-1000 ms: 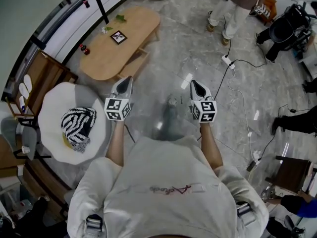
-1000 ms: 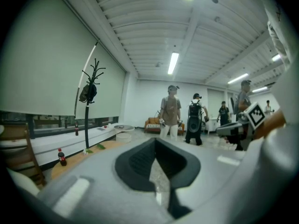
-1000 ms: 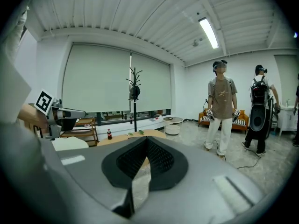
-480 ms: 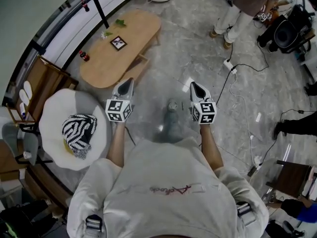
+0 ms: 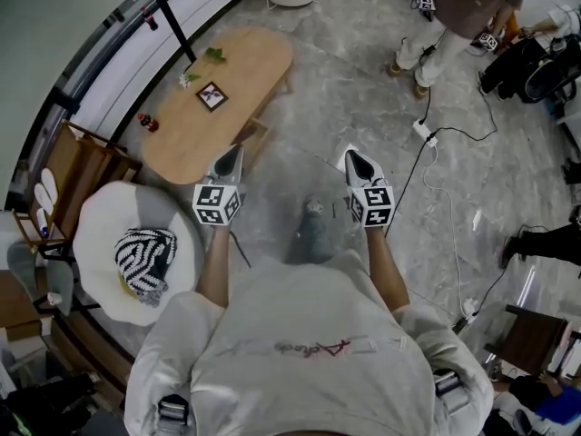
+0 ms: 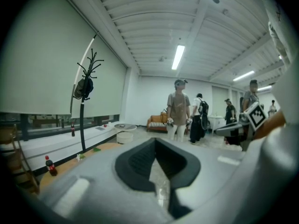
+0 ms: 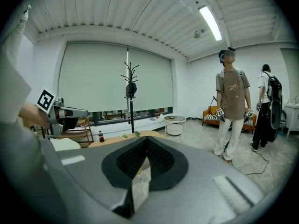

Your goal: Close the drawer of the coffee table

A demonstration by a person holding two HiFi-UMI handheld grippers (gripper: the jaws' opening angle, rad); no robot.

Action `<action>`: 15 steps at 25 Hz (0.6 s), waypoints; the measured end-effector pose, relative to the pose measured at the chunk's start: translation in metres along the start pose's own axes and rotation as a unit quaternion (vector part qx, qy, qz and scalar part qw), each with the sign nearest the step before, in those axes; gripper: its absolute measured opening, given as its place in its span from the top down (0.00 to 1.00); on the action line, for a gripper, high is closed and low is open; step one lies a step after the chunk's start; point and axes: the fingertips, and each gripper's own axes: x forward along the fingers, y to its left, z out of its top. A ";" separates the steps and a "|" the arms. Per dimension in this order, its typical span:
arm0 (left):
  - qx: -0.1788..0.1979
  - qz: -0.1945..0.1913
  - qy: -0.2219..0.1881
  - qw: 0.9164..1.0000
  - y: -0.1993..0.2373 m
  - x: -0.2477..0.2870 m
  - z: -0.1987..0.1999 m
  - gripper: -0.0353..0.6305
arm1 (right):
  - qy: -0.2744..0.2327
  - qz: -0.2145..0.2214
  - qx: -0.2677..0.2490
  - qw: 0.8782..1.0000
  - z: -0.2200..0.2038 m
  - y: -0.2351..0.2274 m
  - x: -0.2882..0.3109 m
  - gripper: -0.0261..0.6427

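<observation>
A studio hall dressed as a living room: oval light-wood coffee table (image 5: 218, 98), orange sofa (image 6: 156, 122), black coat stand (image 7: 130, 101), ribbed white ceiling (image 6: 154, 27) with tube lights (image 6: 178, 56), black cables (image 5: 408, 182) across grey marble floor (image 5: 345, 89).

Even brightness from ceiling strip lamp (image 6: 178, 56); fisheye-bent edges, dark vignetted corners.

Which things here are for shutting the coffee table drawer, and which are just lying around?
For the job:
- coffee table
- its drawer, sticking out
- left claw and right claw, both shut and empty

Just lying about:
- cola bottle
- striped cushion on the white chair
- power strip
- coat stand
</observation>
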 end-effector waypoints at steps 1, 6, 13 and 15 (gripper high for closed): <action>-0.001 0.000 0.000 1.000 0.002 0.013 0.003 0.95 | 0.001 0.001 -0.001 1.000 0.004 -0.009 0.009 0.95; -0.003 -0.002 0.000 1.000 0.007 0.080 0.020 0.95 | -0.001 0.002 -0.004 1.000 0.027 -0.060 0.052 0.95; 0.007 -0.011 -0.004 1.000 0.001 0.178 0.055 0.95 | -0.008 -0.004 -0.003 1.000 0.059 -0.141 0.100 0.95; 0.012 -0.014 -0.004 1.000 0.000 0.200 0.062 0.95 | -0.010 -0.005 -0.001 1.000 0.065 -0.158 0.111 0.95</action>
